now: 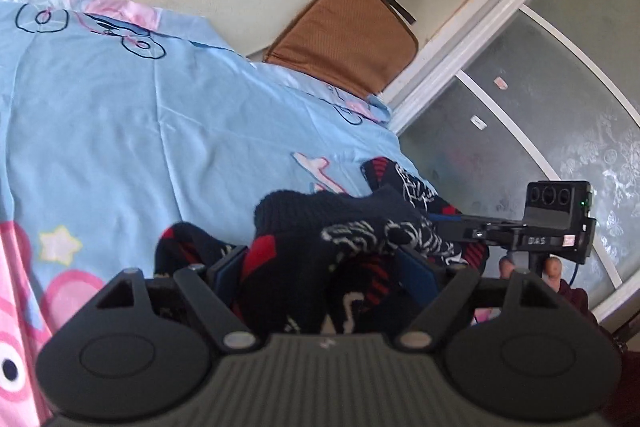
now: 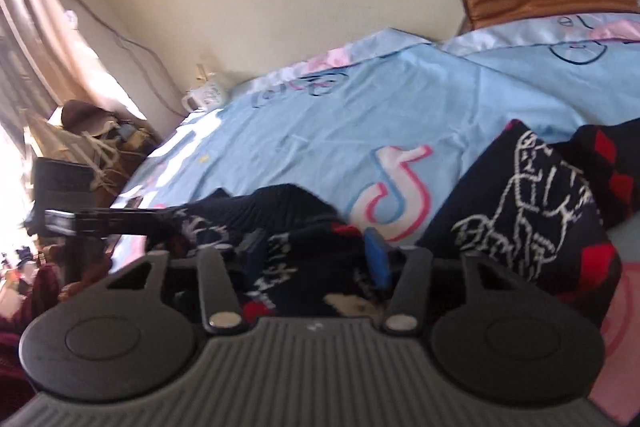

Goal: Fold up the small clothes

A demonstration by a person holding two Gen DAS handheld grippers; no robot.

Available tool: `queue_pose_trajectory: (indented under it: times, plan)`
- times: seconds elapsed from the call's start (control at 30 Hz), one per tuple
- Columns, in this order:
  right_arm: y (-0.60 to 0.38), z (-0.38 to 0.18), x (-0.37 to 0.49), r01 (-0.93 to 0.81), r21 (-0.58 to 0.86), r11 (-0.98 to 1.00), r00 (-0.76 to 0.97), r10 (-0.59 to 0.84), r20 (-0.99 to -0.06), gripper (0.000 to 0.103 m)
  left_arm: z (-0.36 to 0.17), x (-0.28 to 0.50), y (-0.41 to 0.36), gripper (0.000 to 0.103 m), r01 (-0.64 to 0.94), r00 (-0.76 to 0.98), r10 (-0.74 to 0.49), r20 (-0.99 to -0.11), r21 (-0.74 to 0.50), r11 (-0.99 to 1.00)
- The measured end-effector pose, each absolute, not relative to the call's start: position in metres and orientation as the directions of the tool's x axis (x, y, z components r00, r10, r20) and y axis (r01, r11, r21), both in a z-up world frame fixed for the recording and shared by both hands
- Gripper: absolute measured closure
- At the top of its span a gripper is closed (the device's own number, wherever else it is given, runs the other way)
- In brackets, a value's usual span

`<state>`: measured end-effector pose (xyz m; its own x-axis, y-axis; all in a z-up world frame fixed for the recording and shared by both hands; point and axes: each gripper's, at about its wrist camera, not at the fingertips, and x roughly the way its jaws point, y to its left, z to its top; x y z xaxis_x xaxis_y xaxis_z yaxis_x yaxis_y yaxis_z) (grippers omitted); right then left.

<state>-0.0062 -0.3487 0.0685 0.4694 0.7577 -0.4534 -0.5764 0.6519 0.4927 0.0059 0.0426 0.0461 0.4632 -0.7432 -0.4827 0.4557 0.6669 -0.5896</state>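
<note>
On the light-blue cartoon-print bedsheet (image 1: 120, 131), the left gripper (image 1: 324, 263) stands wide, released, with the dark navy knitted garment with red and white pattern (image 1: 344, 223) bunched between its blue pads (image 1: 226, 267). The right gripper (image 2: 316, 251) stands half-spread around the same knit; whether it pinches is unclear.

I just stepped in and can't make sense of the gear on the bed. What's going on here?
A person is working with a hand-held gripper in each hand on a dark navy knit garment with red and white patterning, bunched on a light blue cartoon-print bedsheet. The left gripper stands wide with fabric heaped between its fingers. The right gripper also has cloth between its blue pads, though blur hides whether it grips. The garment is crumpled, not yet folded.
</note>
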Motion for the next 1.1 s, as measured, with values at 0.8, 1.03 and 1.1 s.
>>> queue_pose_trajectory:
  times: [0.8, 1.03, 1.1]
  plan:
    - [-0.296, 0.169, 0.002, -0.527, -0.015, 0.850, 0.813, 0.499, -0.301, 0.093, 0.154, 0.010, 0.033, 0.089, 0.507, 0.738, -0.569, -0.362, -0.258, 0.822]
    - [-0.222, 0.157, 0.146, -0.232, -0.259, 0.938, 0.937, 0.144, -0.317, 0.080, 0.186, 0.107, -0.015, 0.074, 0.178, 0.914, -0.178, -0.364, -0.035, 0.983]
    - [-0.230, 0.137, 0.158, -0.223, -0.241, 0.945, 0.912, 0.114, -0.394, 0.078, 0.164, 0.107, -0.002, 0.074, 0.201, 0.864, -0.227, -0.450, -0.106, 0.974]
